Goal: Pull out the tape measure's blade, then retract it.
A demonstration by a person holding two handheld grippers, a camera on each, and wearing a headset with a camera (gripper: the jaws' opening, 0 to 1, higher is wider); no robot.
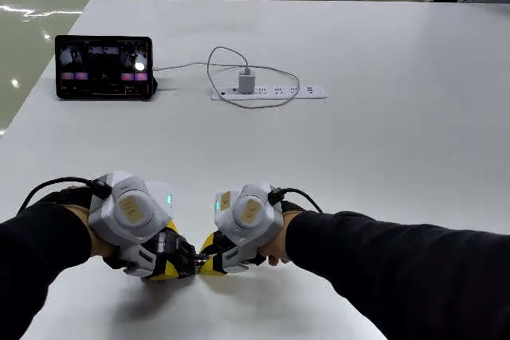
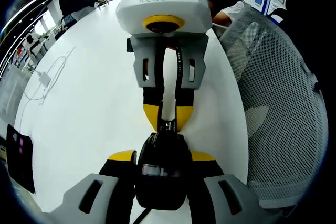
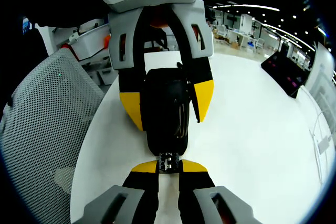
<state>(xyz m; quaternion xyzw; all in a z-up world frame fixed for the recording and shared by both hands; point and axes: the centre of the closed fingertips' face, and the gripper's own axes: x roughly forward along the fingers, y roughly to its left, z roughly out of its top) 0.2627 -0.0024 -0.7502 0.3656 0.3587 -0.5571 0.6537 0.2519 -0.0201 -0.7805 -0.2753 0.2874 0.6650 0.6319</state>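
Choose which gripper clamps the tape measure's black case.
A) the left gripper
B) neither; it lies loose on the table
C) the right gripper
A: the left gripper has its jaws closed on the tape measure, while the right gripper pinches the blade tip.

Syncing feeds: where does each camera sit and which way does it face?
Head view: headset, looking down at the table; sleeves, left gripper, right gripper show.
Left gripper view: on that gripper, facing the right one; jaws clamp the tape measure.
Right gripper view: on that gripper, facing the left one; jaws pinch the blade tip.
Both gripper views share the tape measure.
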